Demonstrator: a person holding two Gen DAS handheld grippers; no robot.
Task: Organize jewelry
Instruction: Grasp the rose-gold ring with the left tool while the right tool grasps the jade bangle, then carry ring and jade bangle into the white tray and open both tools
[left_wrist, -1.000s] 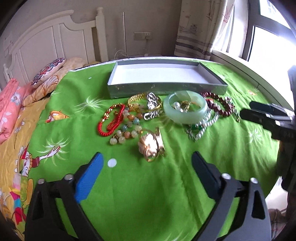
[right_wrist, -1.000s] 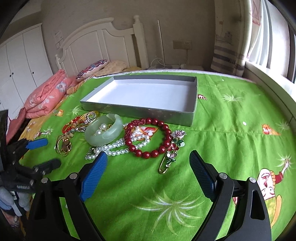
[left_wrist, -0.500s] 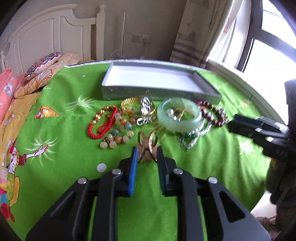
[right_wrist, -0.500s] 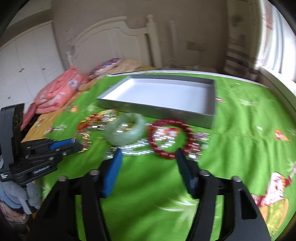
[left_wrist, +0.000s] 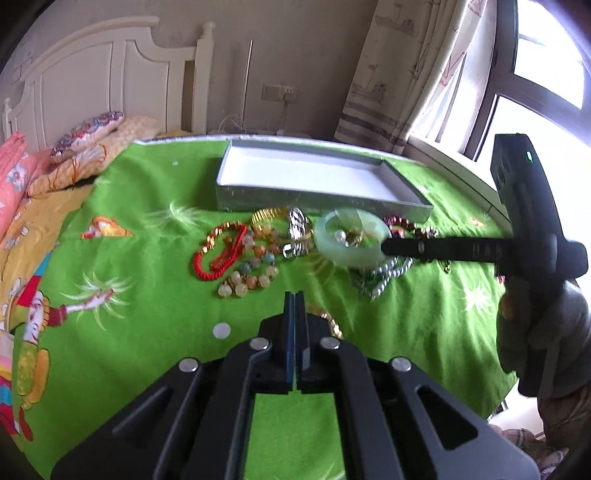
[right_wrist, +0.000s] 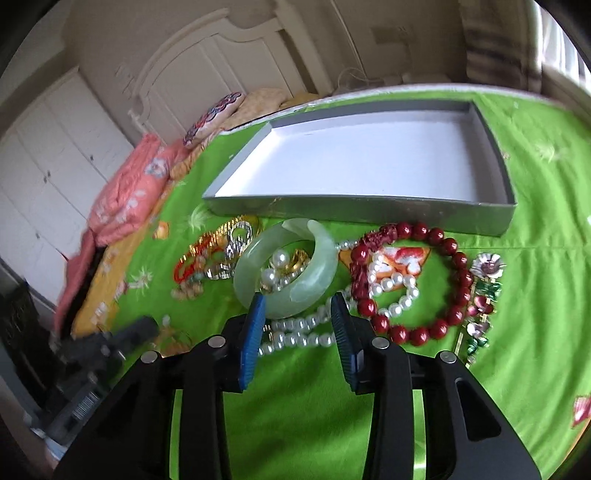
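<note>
Straddling jade bangle (right_wrist: 286, 267): right claw (right_wrist: 298, 301)

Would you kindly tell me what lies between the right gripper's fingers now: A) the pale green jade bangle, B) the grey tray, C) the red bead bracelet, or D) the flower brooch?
A: the right gripper straddles the near rim of the pale green jade bangle; its jaws have just been closing.

Walls: beige, plain; socket plate (left_wrist: 279, 92) with cords hanging below.
Headboard: white panelled (left_wrist: 110, 74), against the back wall.
Wardrobe: white doors (right_wrist: 48, 155), left side.
Bedding: green cartoon-print sheet (left_wrist: 147, 295); pink folded quilt (right_wrist: 122, 199); patterned pillow (left_wrist: 86, 134).
Window: dark frame (left_wrist: 491, 92), bright daylight; printed curtain (left_wrist: 399, 66) beside it.
</note>
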